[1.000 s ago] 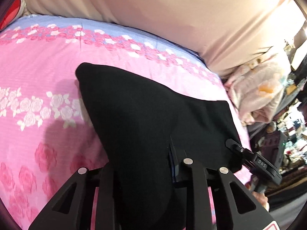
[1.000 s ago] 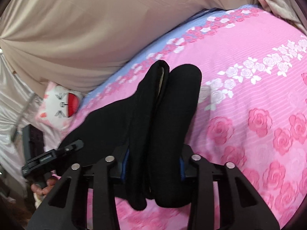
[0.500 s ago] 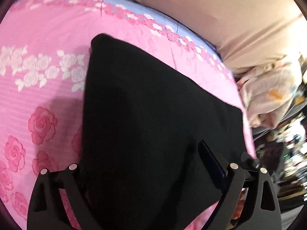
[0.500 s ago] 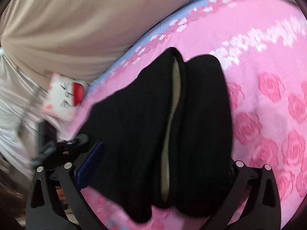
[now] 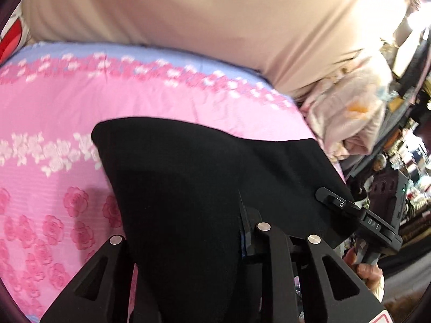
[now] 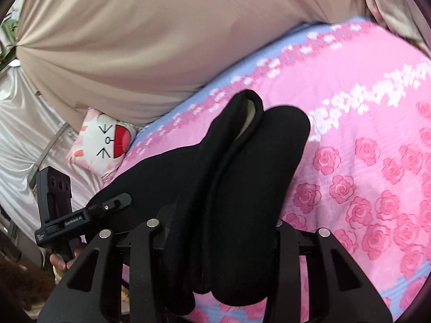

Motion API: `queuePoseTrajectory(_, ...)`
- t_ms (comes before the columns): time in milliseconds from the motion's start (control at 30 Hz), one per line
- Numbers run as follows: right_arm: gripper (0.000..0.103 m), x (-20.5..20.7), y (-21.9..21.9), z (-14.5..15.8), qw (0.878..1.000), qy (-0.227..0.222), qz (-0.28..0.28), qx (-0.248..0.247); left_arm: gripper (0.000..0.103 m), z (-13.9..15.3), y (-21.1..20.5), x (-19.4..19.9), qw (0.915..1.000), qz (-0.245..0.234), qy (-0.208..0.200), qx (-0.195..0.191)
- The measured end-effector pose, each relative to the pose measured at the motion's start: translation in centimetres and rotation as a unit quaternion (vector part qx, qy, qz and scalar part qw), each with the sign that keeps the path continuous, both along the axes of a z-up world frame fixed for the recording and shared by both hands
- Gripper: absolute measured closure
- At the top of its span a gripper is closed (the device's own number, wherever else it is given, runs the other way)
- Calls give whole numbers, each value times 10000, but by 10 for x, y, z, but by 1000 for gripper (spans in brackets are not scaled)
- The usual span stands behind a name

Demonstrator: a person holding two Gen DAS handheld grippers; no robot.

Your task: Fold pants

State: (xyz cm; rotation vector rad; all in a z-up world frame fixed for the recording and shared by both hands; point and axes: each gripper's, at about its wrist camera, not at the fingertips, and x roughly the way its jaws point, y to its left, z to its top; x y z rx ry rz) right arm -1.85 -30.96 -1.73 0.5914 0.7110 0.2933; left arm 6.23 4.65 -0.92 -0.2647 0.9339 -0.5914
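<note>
Two grippers clamp the same black pants [image 5: 194, 188] over a pink rose-print bedspread [image 5: 54, 107]. From the left wrist view, the left gripper [image 5: 188, 245] fills the bottom of the frame, its jaws having just closed on the dark cloth, which spreads up through the middle; at lower right the right gripper [image 5: 350, 210] bites the far edge of the garment, with a hand [image 5: 369, 271] under it. A beige curtain [image 5: 215, 13] covers the top. From the right wrist view, the right gripper [image 6: 215, 237] sits at bottom centre, jaws having just closed on thick folded layers of the pants [image 6: 242, 175], a pale lining showing at the upper fold. At lower left the left gripper [image 6: 107, 207] pinches the cloth, beside a cat-face pillow [image 6: 105, 140].
</note>
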Motion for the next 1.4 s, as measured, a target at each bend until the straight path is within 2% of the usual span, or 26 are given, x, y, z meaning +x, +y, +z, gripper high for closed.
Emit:
queuePoseTrajectory(200,65,-30,12,50,9985,-509,138,-151,82,45,15,-28,9982,-236,-451,-301)
queuePoseTrajectory(300,65,-38,17,85,9950,-941,190,-264,82,75,22,-38,9948,-325,-853,-442)
queuePoseTrajectory(400,65,-39,23,122,9874,-1485,228,-488,81,110,27,-44,9876,-363,-1452,-481)
queuePoseTrajectory(500,65,-30,26,160,9762,-2056,248,-640,81,144,29,-42,9758,-334,-2095,-527)
queuePoseTrajectory(667,65,-5,33,217,9526,-2893,253,-906,81,197,31,-27,9466,-160,-3178,-527)
queuePoseTrajectory(733,65,13,35,235,9463,-3087,265,-926,80,212,32,-11,9385,-36,-3409,-556)
queuePoseTrajectory(867,65,55,39,254,9424,-3222,326,-843,80,226,34,24,9326,236,-3557,-571)
queuePoseTrajectory(1000,65,106,46,241,9503,-3002,250,-791,80,215,30,73,9302,445,-3627,-346)
queuePoseTrajectory(1067,65,128,47,226,9566,-2813,217,-723,78,204,31,99,9339,519,-3531,-212)
queuePoseTrajectory(1100,65,144,47,212,9614,-2655,205,-697,78,196,29,114,9385,563,-3403,-137)
queuePoseTrajectory(1200,65,191,40,163,9753,-2130,148,-566,78,146,22,174,9576,645,-2808,55)
queuePoseTrajectory(1300,64,240,30,99,9887,-1435,58,-424,78,92,14,221,9690,637,-2366,320)
queuePoseTrajectory(1367,64,261,27,58,9937,-1034,10,-436,78,38,7,259,9774,598,-1961,520)
queuePoseTrajectory(1400,64,272,24,28,9964,-731,-6,-419,77,14,5,273,9808,609,-1746,622)
